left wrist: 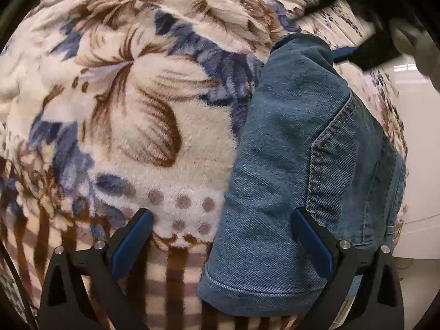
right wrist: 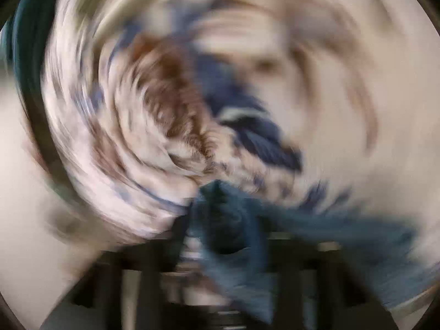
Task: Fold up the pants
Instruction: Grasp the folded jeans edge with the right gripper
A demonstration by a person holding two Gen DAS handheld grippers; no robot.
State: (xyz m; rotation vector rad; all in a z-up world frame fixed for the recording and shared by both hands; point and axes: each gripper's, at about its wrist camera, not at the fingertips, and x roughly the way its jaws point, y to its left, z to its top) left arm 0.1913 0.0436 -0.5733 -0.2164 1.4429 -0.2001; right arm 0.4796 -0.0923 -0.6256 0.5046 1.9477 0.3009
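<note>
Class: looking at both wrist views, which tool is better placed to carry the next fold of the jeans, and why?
Probably the right tool: blue denim jeans bunch between its fingers. The left tool is open, gripping nothing.

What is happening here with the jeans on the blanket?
A person is folding jeans on a flowered blanket, with a hand-held gripper in each hand. The left hand-held gripper is open, with the hem end of the jeans between its fingers. The right hand-held gripper appears shut on the denim; its view is badly blurred.
</note>
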